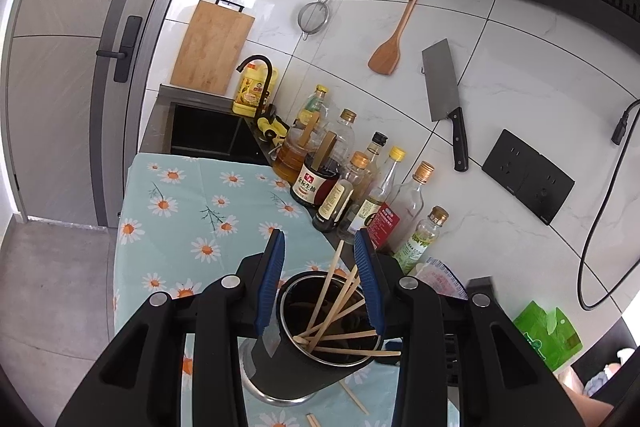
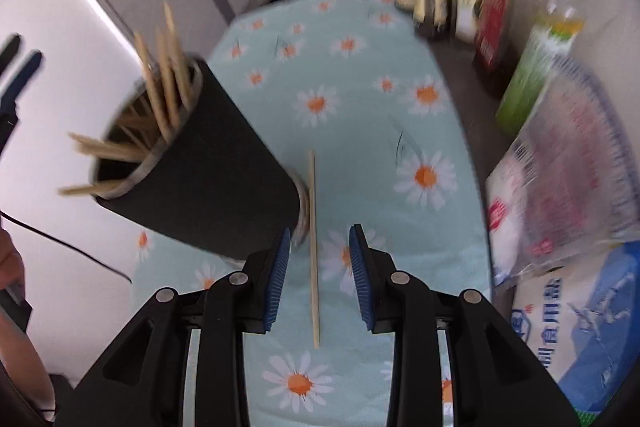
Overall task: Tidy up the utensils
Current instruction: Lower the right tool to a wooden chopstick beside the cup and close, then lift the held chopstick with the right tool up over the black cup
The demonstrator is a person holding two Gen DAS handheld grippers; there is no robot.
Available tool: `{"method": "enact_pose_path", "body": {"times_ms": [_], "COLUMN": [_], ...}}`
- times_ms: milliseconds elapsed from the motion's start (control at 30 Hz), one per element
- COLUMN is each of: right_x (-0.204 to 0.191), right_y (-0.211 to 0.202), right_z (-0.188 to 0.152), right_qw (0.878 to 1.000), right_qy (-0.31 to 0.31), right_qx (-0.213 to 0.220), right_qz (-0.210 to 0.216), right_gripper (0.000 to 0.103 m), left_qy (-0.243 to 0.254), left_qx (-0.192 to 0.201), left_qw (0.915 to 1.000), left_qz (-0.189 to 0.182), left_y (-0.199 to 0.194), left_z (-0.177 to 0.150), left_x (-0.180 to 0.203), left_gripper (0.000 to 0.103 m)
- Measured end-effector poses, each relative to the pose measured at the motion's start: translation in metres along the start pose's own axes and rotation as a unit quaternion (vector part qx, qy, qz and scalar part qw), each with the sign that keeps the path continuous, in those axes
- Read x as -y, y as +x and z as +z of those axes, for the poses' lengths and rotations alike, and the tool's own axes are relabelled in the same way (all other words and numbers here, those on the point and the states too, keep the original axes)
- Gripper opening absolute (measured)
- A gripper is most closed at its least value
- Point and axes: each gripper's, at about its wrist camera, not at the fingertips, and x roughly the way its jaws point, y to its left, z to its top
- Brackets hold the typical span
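The chopstick lay flat on the tabletop, just beside the base of the holder. It looked like a thin, pale wooden stick, straight and plain. By judgement it was light, stiff and a little slick, likely to roll or pivot if pinched off-centre; a hold near mid-length, jaws across the shaft, seemed soundest. The holder was a dark cylinder with a metal rim, already carrying several chopsticks fanned out of its mouth. The right gripper hung over the loose stick, jaws released, straddling it without contact. The left gripper stood over the holder's mouth, jaws apart and grasping nothing. Bottles lined the wall.
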Motion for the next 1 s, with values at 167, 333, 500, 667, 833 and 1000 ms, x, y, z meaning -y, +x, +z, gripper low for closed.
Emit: {"method": "enact_pose_path", "body": {"times_ms": [167, 333, 500, 667, 833, 1000], "right_x": [0.008, 0.000, -0.009, -0.014, -0.019, -0.018], "right_y": [0.046, 0.068, 0.081, 0.084, 0.084, 0.078], "right_z": [0.006, 0.009, 0.004, 0.001, -0.007, -0.017], "right_qw": [0.996, 0.993, 0.991, 0.992, 0.992, 0.993], "right_qy": [0.014, -0.019, -0.041, -0.047, -0.060, -0.053], "right_qx": [-0.087, -0.117, -0.127, -0.116, -0.100, -0.091], "right_qz": [0.011, -0.006, -0.018, -0.030, -0.047, -0.048], "right_gripper": [0.032, 0.026, 0.023, 0.013, 0.006, 0.006], "left_qy": [-0.010, -0.013, -0.016, -0.018, -0.011, -0.005], "left_qx": [0.005, 0.007, 0.008, 0.003, -0.009, -0.016], "left_qw": [0.9999, 0.9999, 0.9997, 0.9997, 0.9998, 0.9998], "left_qz": [0.005, 0.009, 0.015, 0.016, 0.011, 0.007], "left_y": [-0.004, -0.008, -0.010, -0.009, -0.004, -0.002], "left_z": [0.000, -0.001, -0.002, -0.004, -0.009, -0.013], "left_x": [-0.006, -0.011, -0.015, -0.017, -0.012, -0.008], "left_gripper": [0.035, 0.035, 0.035, 0.035, 0.035, 0.035]}}
